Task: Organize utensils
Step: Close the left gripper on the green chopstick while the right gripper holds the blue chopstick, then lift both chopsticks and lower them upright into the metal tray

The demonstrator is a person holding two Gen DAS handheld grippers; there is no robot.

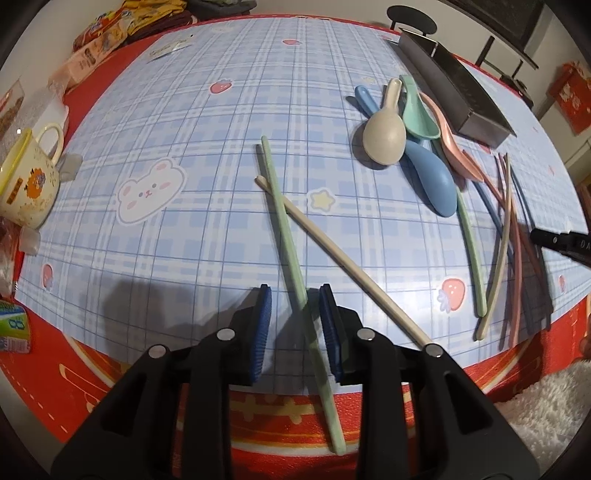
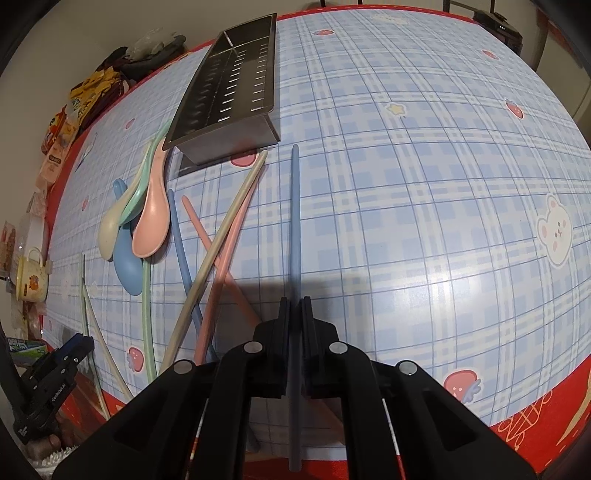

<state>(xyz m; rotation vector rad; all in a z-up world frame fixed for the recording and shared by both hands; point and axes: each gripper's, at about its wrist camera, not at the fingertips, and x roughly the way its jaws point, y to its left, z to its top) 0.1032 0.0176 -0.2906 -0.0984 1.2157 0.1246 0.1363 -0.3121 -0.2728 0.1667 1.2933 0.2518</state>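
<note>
In the left wrist view, a yellow mug (image 1: 27, 177) with a lion picture stands at the far left edge, on the blue checked tablecloth (image 1: 207, 110). Bags of snacks (image 1: 110, 26) sit in the upper left corner. In the bottom middle, the left gripper (image 1: 295, 325) is open, with its blue pads (image 1: 263, 325) set wide apart. A green chopstick (image 1: 291, 258) lies between the pads and touches neither one for sure. A cream chopstick (image 1: 332, 251) crosses over it and runs down to the right, under the right finger. Up and to the right lies a pile of spoons (image 1: 406, 136), cream, green, pink and blue, all touching. Just past them, in the upper right, sits the dark metal utensil box (image 1: 461, 96). A bunch of loose chopsticks (image 1: 509, 240) lies at the right side. In the right wrist view, the same spoons (image 2: 136, 229) lie at the left, and the metal box (image 2: 236, 85) sits in the upper middle. Crossed chopsticks (image 2: 218, 251) lie just left of the middle, close beside the gripper. The right gripper (image 2: 294, 306) at the bottom middle is closed on a blue chopstick (image 2: 294, 206), which points straight up the picture toward the box.
</note>
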